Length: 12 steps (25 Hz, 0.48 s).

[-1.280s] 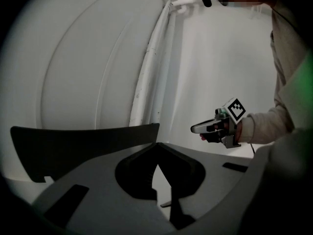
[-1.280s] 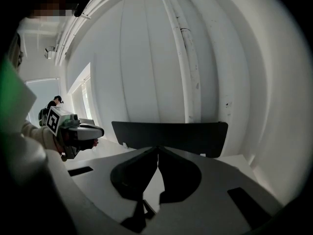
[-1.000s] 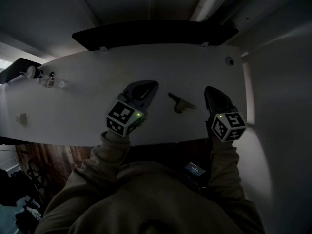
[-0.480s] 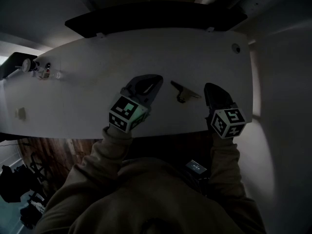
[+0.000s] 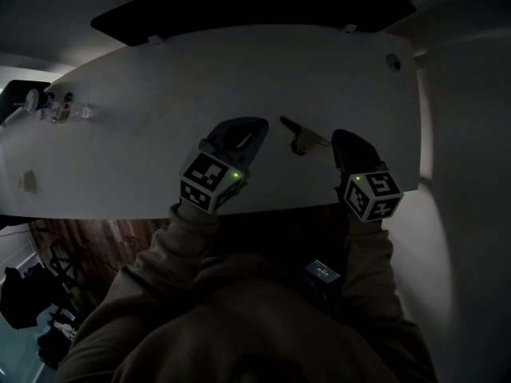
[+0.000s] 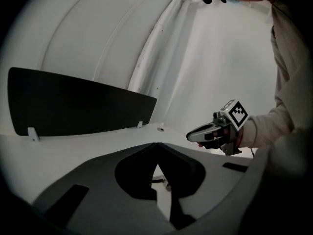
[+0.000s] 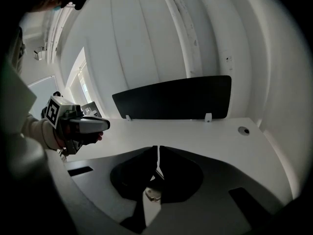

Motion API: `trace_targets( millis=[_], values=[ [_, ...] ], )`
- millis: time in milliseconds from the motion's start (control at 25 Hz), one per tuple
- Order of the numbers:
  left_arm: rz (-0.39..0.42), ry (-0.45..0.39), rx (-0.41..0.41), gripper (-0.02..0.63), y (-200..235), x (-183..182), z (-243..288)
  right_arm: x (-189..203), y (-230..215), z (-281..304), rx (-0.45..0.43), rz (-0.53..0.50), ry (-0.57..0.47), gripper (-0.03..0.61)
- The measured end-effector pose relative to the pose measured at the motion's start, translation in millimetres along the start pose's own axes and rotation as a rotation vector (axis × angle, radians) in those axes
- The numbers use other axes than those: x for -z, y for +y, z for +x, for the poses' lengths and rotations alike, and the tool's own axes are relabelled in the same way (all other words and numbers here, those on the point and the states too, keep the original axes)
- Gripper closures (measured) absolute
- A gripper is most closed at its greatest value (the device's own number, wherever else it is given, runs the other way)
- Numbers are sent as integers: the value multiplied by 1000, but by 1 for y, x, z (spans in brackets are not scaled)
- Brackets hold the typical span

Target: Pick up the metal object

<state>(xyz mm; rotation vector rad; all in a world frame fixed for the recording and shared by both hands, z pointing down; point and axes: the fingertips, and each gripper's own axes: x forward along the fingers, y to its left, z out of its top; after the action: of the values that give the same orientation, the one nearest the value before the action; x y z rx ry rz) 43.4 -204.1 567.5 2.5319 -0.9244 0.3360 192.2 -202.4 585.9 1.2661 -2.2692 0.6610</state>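
The metal object point(image 5: 303, 138) lies on the counter point(image 5: 160, 78) near its near edge, between the left gripper point(image 5: 251, 128) and the right gripper point(image 5: 338, 140). A panel point(image 5: 239, 10) stands along the far edge. Small items point(image 5: 49, 106) sit at the left edge, and a hole point(image 5: 392, 62) by the far right corner.

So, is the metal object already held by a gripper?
No, in the head view the metal object lies on the white table between the left gripper and the right gripper.
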Motion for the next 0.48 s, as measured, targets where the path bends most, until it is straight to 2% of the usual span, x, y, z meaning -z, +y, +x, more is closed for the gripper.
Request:
trace_targets(
  millis=[480],
  values=[
    [-51, 60, 8, 614, 3, 40, 0, 46, 19, 25, -38, 1, 67, 557]
  ],
)
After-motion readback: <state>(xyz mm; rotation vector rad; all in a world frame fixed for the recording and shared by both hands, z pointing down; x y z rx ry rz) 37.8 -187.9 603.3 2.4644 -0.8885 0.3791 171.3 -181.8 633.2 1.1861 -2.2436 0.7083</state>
